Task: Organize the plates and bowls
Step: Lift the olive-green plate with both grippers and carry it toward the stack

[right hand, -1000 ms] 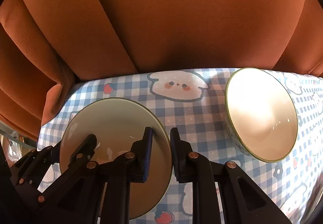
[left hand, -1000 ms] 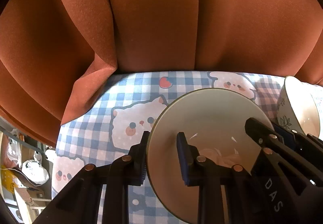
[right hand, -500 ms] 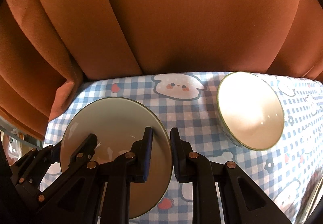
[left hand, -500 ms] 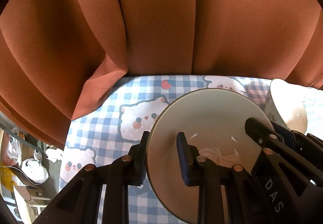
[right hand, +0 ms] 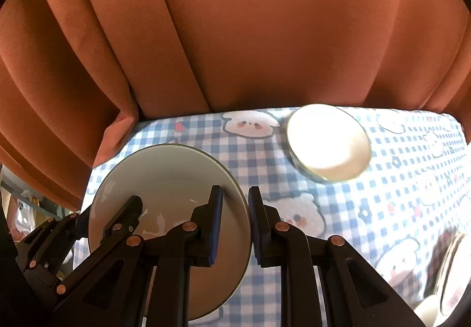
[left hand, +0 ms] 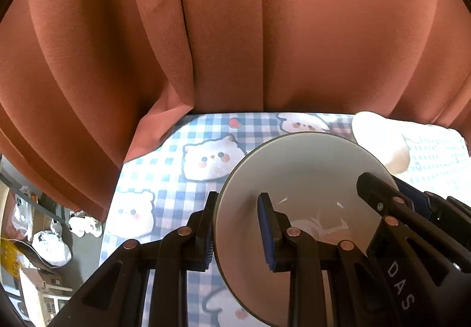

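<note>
both left tongs (left hand: 237,231) and right tongs (right hand: 234,222) pinch opposite rims of the plate (left hand: 306,179), face up, above the checked desk (right hand: 382,179); rust curtain (right hand: 265,32) behind.

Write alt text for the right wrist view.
Two hand-held grippers hold one pale plate by opposite rim edges above a blue checked tablecloth printed with cartoon bears: the right hand-held gripper on its right edge, the left hand-held gripper on its left. A cream bowl sits beyond, before a rust curtain.
</note>
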